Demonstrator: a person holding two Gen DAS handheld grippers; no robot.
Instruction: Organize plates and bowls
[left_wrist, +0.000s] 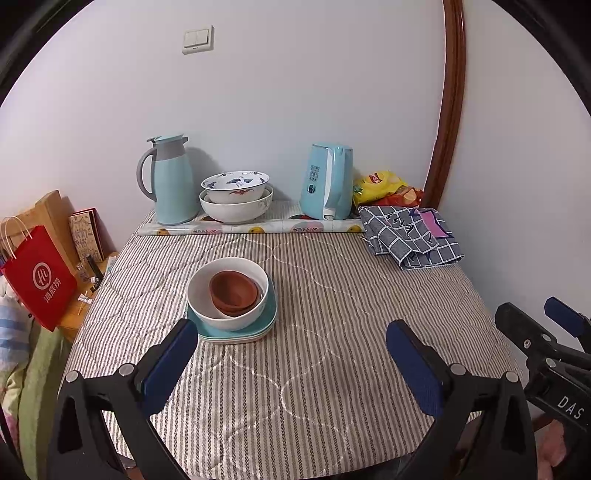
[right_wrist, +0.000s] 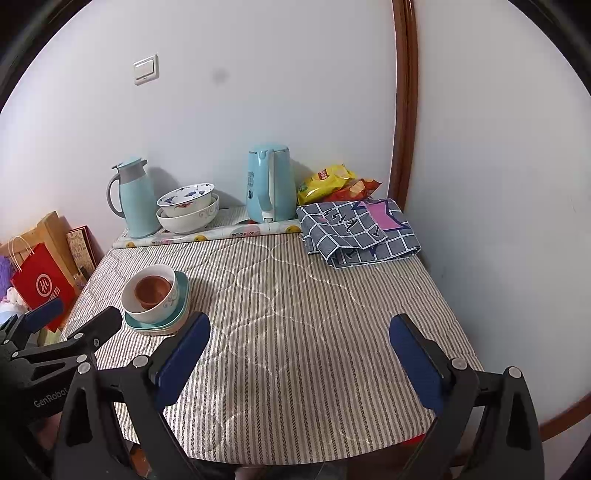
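Looked pretty much sorted already: brown bowls (left_wrist: 233, 292) nested inside the white bowl (left_wrist: 228, 293), sitting on the teal plates (left_wrist: 236, 330) left of centre on the striped tablecloth (left_wrist: 332, 314). Second pair, patterned bowl (left_wrist: 235, 185) in a bigger white one (left_wrist: 236, 206), parked at the back between the thermos jug (left_wrist: 171, 179) and the electric kettle (left_wrist: 327, 181). Left gripper (left_wrist: 291, 363) and right gripper (right_wrist: 299, 360) both hung over the near edge, fingers spread wide, holding nothing. Probably best to leave the stack alone or, if shifting it, to grab the plates from both sides and lift level so the bowls wouldn't slide. Readable stuff: "DAS" on the right gripper's body, "GenRobot" on the left's, a red bag (left_wrist: 38, 277) with a round logo and Chinese characters too small to make out, chip packets (left_wrist: 384, 186) with an illegible label.
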